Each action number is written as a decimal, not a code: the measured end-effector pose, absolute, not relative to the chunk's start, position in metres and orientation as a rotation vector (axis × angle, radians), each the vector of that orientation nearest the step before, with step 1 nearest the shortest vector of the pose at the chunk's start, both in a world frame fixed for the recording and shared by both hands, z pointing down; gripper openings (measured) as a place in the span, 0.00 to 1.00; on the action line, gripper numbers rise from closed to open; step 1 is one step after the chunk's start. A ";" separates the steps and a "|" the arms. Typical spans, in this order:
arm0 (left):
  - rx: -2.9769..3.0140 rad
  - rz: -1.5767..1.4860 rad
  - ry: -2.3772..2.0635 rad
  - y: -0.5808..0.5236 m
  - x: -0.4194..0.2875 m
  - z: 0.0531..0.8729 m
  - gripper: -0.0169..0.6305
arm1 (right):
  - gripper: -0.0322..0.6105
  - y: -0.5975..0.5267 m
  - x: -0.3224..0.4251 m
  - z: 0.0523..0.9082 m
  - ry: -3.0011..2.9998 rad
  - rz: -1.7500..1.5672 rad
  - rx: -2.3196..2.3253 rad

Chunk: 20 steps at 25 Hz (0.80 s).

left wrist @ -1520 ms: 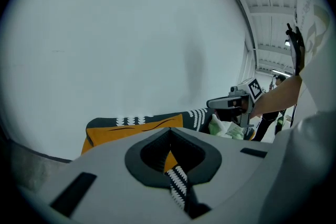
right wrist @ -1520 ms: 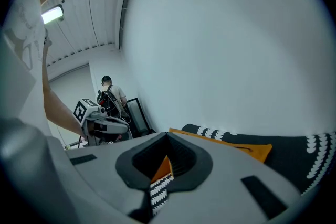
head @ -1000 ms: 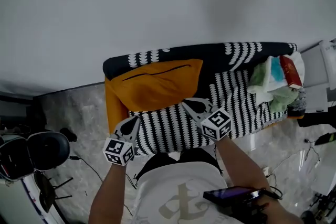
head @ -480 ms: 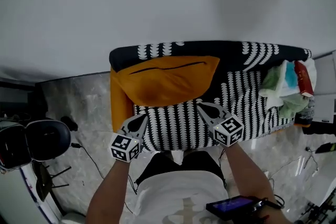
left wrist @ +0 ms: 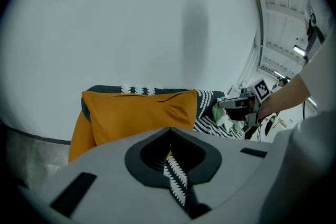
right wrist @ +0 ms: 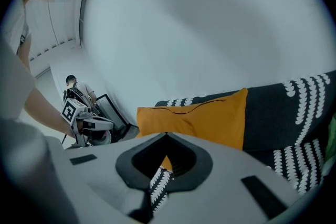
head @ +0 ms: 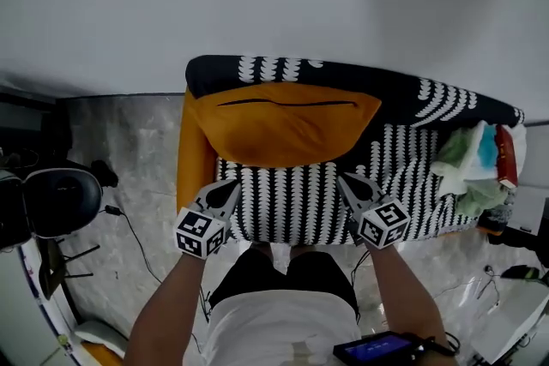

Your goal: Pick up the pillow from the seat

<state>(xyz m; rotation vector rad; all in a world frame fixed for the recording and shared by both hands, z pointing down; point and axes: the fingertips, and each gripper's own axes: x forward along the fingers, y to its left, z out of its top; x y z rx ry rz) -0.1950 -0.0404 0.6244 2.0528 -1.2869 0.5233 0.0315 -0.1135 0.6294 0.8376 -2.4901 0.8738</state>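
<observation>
Now both arms have come down over the last second. The left gripper [head: 230, 186] and right gripper [head: 345, 181] sit low at the front edge of the seat [head: 292, 206], and the view has swung to centre the pillow [head: 283, 129]. Both claws are closed with nothing in them, and only seat fabric shows past the tips. The orange pillow is untouched, leaning on the backrest [head: 386, 86] at the seat's left end, between the two grippers' lines and just beyond them. A pile of clothes [head: 470, 176] sits at the far right, well apart. This reads as approach only. The jaws will likely need to open, then reach in on either side of the pillow, before any lift.
</observation>
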 end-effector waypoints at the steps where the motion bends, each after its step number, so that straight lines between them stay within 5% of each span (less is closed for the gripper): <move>1: 2.043 0.519 -1.292 -0.041 -0.197 0.627 0.04 | 0.07 -0.116 0.032 0.632 -2.488 0.873 0.837; 20: 1.943 0.432 -1.384 -0.081 -0.228 0.665 0.04 | 0.07 -0.180 0.044 0.665 -2.441 0.850 0.903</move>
